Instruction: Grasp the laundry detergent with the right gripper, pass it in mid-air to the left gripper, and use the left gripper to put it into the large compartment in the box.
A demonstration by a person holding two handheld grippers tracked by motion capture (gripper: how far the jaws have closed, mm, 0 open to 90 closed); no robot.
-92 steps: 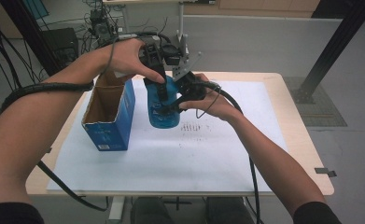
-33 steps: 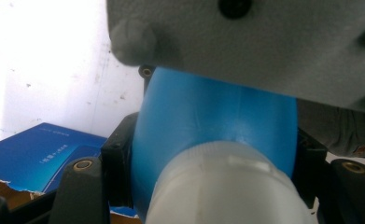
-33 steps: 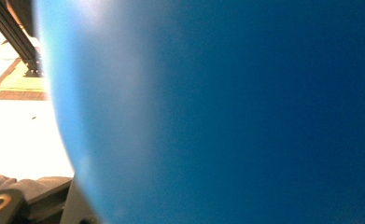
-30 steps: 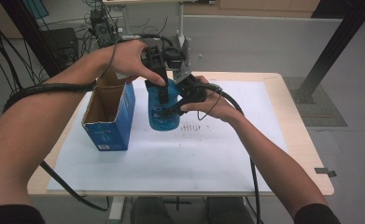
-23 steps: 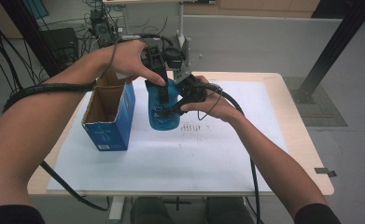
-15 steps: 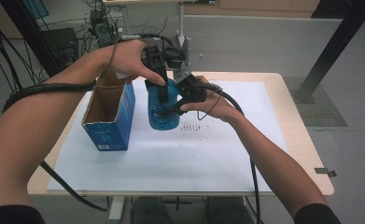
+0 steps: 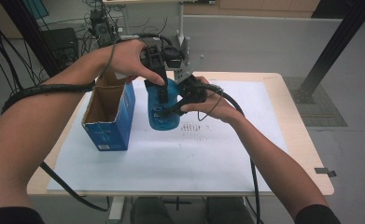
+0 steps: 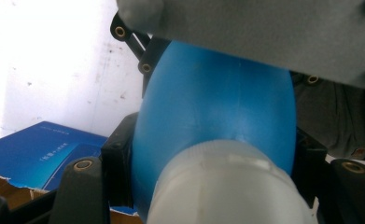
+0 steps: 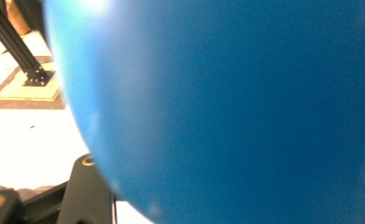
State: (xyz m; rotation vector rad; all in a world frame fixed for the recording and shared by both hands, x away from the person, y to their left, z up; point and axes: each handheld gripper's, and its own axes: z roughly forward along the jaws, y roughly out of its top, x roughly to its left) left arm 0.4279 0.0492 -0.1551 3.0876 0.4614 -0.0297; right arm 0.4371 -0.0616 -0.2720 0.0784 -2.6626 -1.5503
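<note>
A blue bottle point(image 7: 163, 120) with a white cap point(image 8: 222, 186) stands on the white sheet at the table's middle. My left gripper point(image 7: 162, 95) comes down from above and is shut on the bottle's upper body point(image 8: 213, 107), one black jaw on each side. My right gripper point(image 7: 170, 112) reaches in from the right, low on the bottle's side. Its jaws have just been opening a little, with the bottle point(image 9: 241, 107) still between them and touching the jaw that shows.
An open blue cardboard box point(image 7: 109, 116) stands just left of the bottle. White paper point(image 7: 194, 158) covers most of the wooden table point(image 7: 306, 140). Cables trail from both grippers. A black frame post point(image 7: 332, 49) rises beyond the far right corner.
</note>
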